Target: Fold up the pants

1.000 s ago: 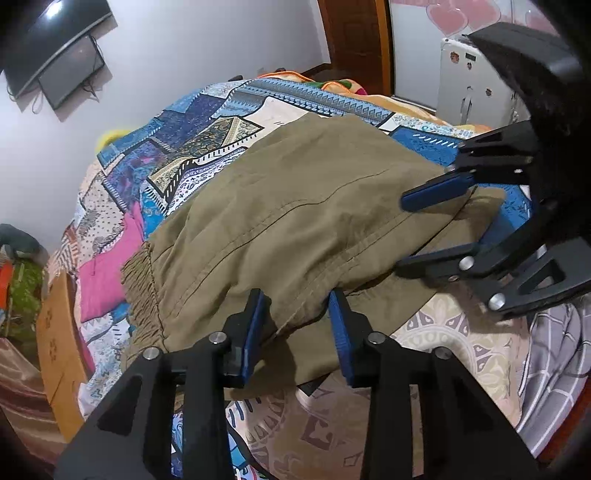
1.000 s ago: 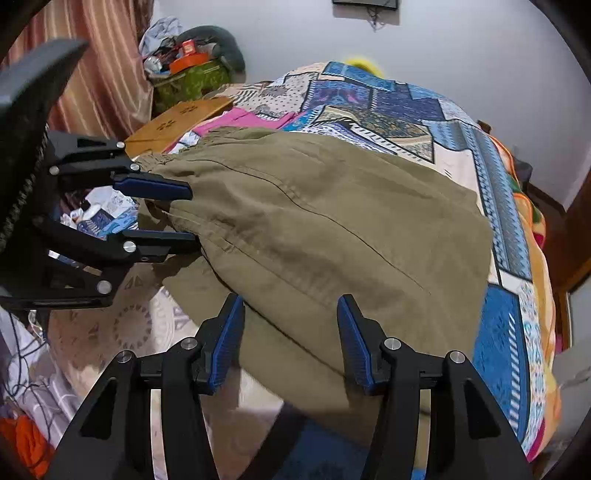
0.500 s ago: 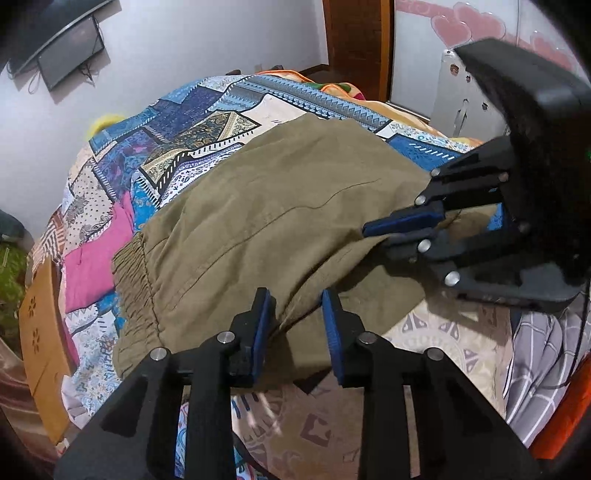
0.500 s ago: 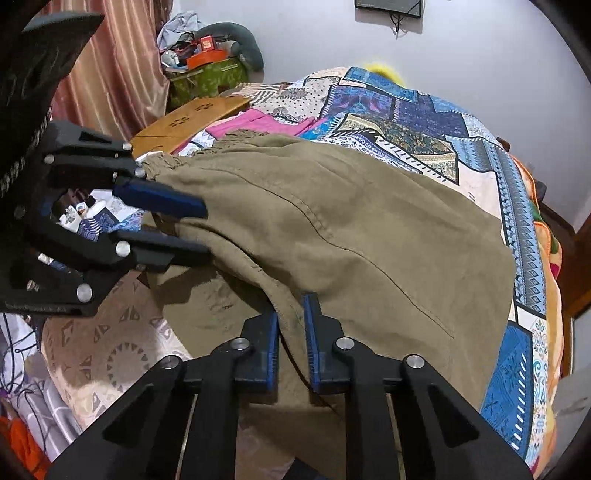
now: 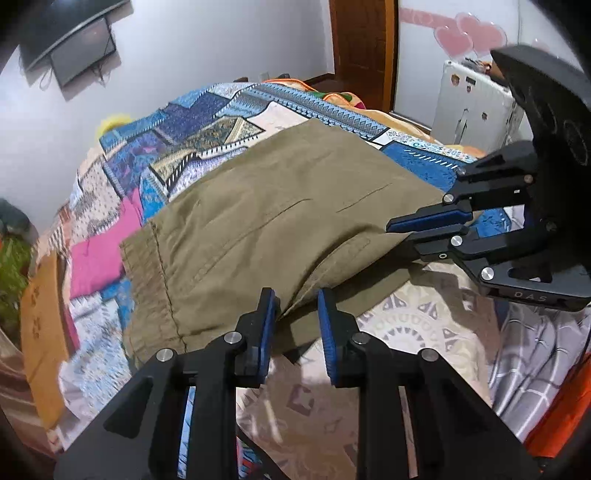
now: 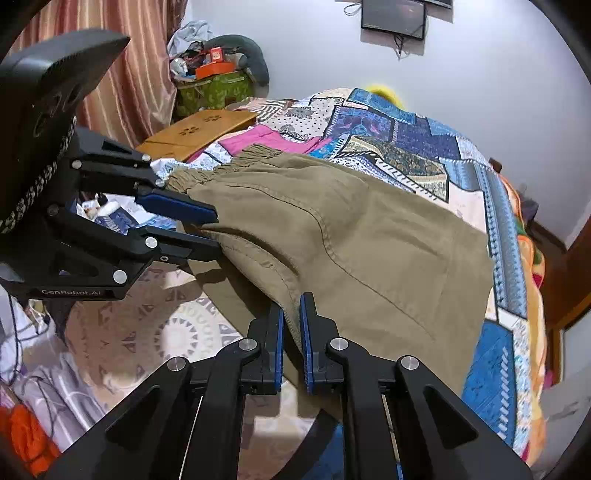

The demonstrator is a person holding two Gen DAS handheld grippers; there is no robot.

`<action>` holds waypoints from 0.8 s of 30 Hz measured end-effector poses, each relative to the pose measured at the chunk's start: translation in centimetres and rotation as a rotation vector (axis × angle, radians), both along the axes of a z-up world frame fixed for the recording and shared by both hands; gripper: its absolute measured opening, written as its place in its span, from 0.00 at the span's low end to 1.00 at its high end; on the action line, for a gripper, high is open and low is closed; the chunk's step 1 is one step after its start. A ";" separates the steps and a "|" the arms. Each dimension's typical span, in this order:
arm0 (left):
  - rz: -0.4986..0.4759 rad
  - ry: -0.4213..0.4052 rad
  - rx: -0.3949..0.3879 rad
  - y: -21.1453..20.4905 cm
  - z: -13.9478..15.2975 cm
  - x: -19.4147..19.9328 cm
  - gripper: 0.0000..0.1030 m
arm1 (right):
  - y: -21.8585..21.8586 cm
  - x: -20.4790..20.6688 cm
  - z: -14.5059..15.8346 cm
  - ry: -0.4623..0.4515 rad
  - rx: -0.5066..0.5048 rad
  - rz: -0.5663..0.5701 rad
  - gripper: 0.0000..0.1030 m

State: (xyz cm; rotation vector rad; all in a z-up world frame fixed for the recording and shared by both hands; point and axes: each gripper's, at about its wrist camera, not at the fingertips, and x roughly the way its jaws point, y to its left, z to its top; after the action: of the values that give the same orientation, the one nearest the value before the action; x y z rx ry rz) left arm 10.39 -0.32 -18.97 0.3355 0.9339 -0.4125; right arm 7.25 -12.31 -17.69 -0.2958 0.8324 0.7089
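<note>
On bed | olive pants [image 5: 280, 206] creased, edge lifted | right fingers [image 6: 308, 343] clamp it | left fingers [image 5: 266, 325] narrowing around fold

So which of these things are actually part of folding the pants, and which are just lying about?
Part of the job:
olive pants
right gripper, shut on their near edge
left gripper, fabric between its pads, which have been closing

Just lying about:
patchwork bedspread
pink cloth
wooden board
wall screen
</note>
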 end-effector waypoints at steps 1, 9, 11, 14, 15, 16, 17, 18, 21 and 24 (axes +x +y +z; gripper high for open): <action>0.012 0.009 -0.005 0.2 -0.3 -0.1 0.23 | 0.0 -0.1 -0.1 0.006 0.004 -0.003 0.07; 0.105 0.042 -0.088 2.8 -0.4 -1.2 0.24 | -0.1 -0.4 -1.3 0.065 0.030 -0.034 0.11; 0.139 0.023 -0.099 3.9 0.4 -1.4 0.24 | -0.3 -0.6 -1.2 0.067 0.025 -0.039 0.15; 0.219 -0.006 -0.124 6.1 1.7 -1.2 0.25 | -0.8 -0.9 -0.7 0.065 0.020 -0.037 0.19; 0.246 -0.015 -0.123 6.8 1.9 -1.0 0.27 | -1.2 -1.0 -0.5 0.060 0.021 -0.042 0.19; 0.271 -0.020 -0.121 7.5 2.0 -0.7 0.28 | -1.6 -1.1 -0.2 0.054 0.023 -0.052 0.20; 0.298 -0.022 -0.119 8.1 2.0 -0.4 0.34 | -2.0 -1.1 0.0 0.048 0.025 -0.066 0.20; 0.321 -0.020 -0.119 8.6 2.0 -0.1 0.41 | -2.6 -1.0 0.3 0.041 0.029 -0.086 0.22; 0.389 0.010 -0.156 10.4 1.4 1.1 0.46 | -4.7 -0.7 0.9 0.026 0.045 -0.167 0.32; 0.451 0.059 -0.186 11.5 0.3 2.1 0.64 | -7.1 -0.3 1.1 0.003 0.056 -0.256 0.35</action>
State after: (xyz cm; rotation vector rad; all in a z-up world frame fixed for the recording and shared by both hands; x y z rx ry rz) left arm 12.54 11.21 -18.64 -0.0601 0.9885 -0.0927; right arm 6.94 -19.40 -16.57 -0.1340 0.8345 0.4921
